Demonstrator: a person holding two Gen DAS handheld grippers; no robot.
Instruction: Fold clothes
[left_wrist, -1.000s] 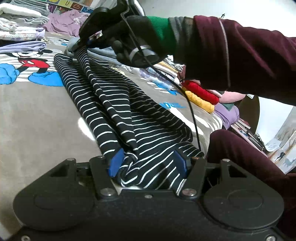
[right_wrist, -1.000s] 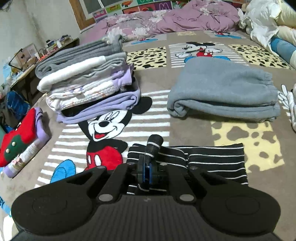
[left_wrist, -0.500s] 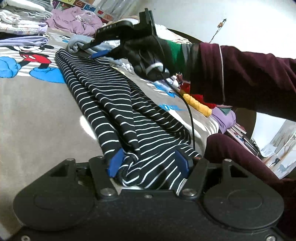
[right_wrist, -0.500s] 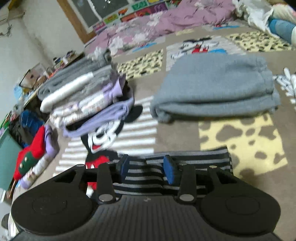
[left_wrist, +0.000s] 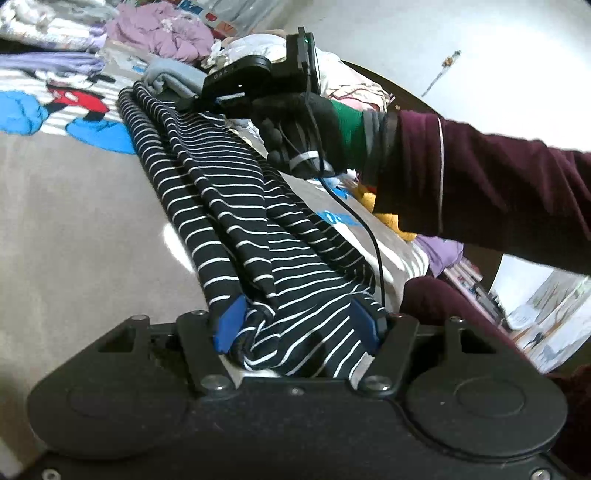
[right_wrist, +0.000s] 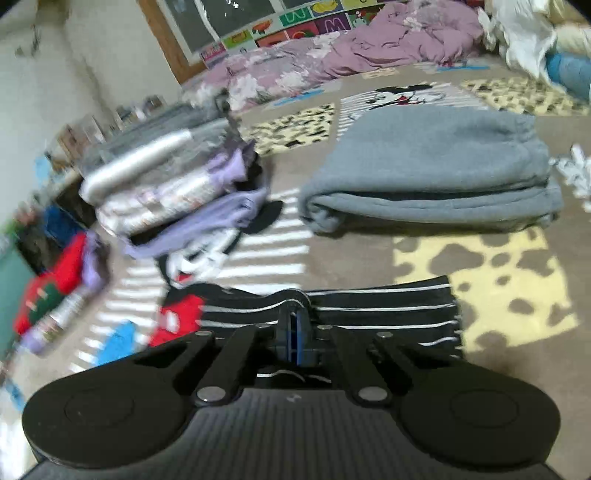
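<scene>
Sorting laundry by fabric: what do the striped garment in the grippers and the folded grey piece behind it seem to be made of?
Striped garment: thin, matte jersey knit, probably cotton blend; it drapes in soft, limp folds. Folded grey piece: thick fleece or sweatshirt fabric, judging by its fuzzy nap and bulky rounded fold. Fibre content can't be confirmed by sight.
</scene>
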